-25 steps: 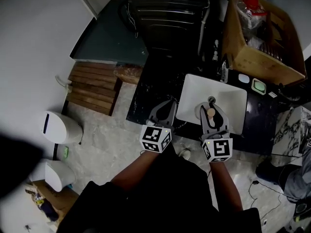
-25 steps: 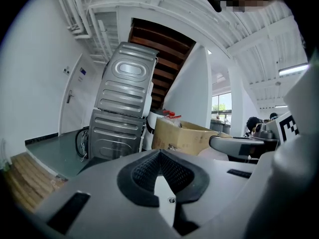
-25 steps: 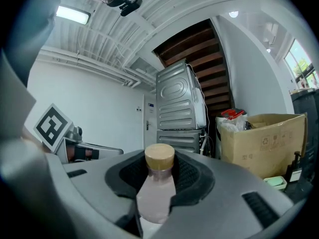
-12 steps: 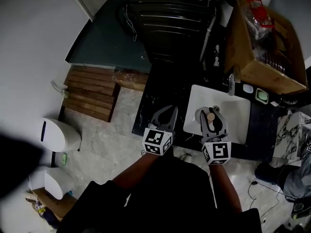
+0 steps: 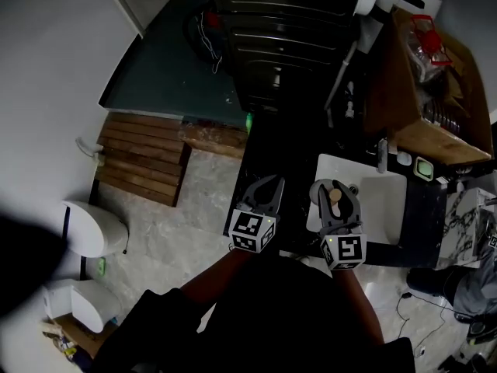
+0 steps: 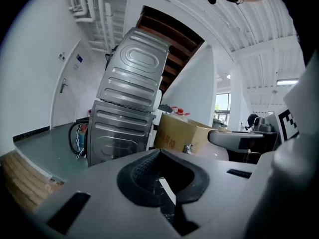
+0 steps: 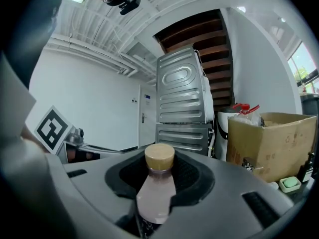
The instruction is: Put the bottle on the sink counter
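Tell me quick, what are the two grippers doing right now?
Left gripper: closed, nothing in it.
Right gripper: closed on the bottle, holding it by its body.

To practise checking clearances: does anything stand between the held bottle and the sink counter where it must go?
Nothing visible does. The bottle, clamped in the right gripper, hangs over the white sink's left rim; the dark counter beside it looks bare.
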A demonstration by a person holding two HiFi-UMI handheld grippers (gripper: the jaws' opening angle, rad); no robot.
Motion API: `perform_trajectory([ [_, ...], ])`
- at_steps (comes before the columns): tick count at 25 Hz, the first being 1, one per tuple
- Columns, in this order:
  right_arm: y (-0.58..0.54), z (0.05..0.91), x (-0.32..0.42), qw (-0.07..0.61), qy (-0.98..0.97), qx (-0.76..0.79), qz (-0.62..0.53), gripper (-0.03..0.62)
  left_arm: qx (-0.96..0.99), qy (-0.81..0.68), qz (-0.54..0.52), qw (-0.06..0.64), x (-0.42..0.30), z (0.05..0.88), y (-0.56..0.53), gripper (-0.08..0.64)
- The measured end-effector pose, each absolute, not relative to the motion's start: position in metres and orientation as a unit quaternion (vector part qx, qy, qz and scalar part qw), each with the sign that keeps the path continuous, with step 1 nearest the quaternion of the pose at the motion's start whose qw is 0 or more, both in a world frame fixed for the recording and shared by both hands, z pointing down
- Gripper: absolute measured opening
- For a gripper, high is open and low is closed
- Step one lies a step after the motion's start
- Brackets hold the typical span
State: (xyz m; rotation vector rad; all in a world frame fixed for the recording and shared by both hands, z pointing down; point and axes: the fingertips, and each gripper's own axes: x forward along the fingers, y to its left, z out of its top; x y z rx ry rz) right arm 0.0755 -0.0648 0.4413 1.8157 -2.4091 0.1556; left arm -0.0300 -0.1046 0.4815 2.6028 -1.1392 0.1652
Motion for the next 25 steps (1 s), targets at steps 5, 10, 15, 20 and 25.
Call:
perform_trajectory([
  [5,-0.089,0.44,0.064,0.056,-0.78,0.621,0.053,0.14,0.913,-0.372,0.064,0.152,-0.04,0.484,-0.123,0.012],
  [10,-0.107,0.438,0.058,0.041,-0.764,0.643,0.047,0.14,0.919,-0.356,0.073,0.15,-0.045,0.491,-0.14,0.012],
  [15,-0.119,0.442,0.054,0.043,-0.766,0.639,0.047,0.14,0.918,-0.358,0.073,0.156,-0.045,0.494,-0.151,0.012],
  [20,-0.137,0.454,0.056,0.047,-0.771,0.632,0.054,0.14,0.909,-0.372,0.074,0.174,-0.048,0.503,-0.159,0.012],
  [25,-0.152,0.47,0.061,0.05,-0.777,0.623,0.071,0.14,0.9,-0.39,0.079,0.177,-0.05,0.506,-0.166,0.012],
])
